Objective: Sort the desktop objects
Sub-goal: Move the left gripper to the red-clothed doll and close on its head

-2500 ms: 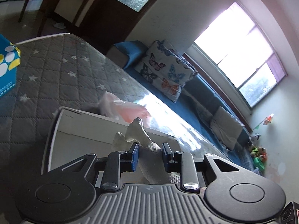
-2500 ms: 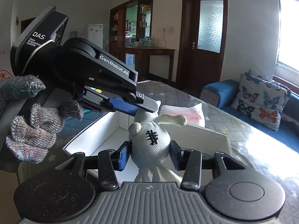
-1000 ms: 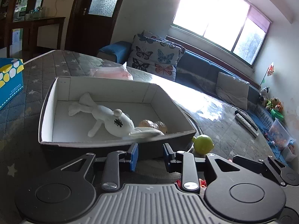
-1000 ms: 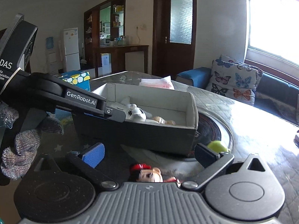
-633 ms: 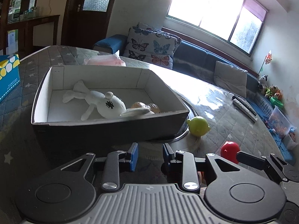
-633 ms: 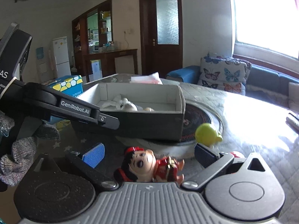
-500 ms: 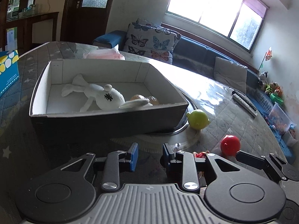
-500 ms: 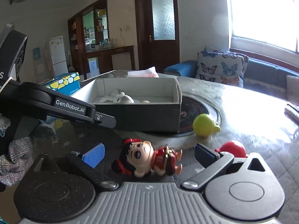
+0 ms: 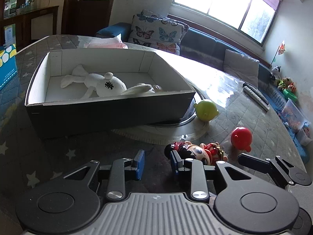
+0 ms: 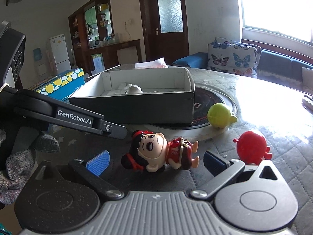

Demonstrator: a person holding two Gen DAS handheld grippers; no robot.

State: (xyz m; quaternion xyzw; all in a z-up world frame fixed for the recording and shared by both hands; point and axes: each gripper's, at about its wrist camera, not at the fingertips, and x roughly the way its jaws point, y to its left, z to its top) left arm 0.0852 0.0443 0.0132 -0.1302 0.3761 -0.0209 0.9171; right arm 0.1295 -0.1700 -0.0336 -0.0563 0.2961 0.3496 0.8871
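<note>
Doll [image 10: 162, 152] lies btwn right gripper's [image 10: 156, 161] spread jaws, seemingly untouched.

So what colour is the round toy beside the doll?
Red, lying near the doll; clearest in the right wrist view.

Open table top [image 9: 82, 152] is lying bare ahead of the left gripper [image 9: 157, 163], up to the dark box [image 9: 109, 115] wall blocking the way. Doll [image 10: 162, 152] is lying between the wide-spread fingers of the right gripper [image 10: 156, 161]. Red ball toy [image 10: 251, 146] is crowding its right side, green ball toy [image 10: 220, 115] sitting further back by the box corner. Left gripper's arm is reaching across on the left.
</note>
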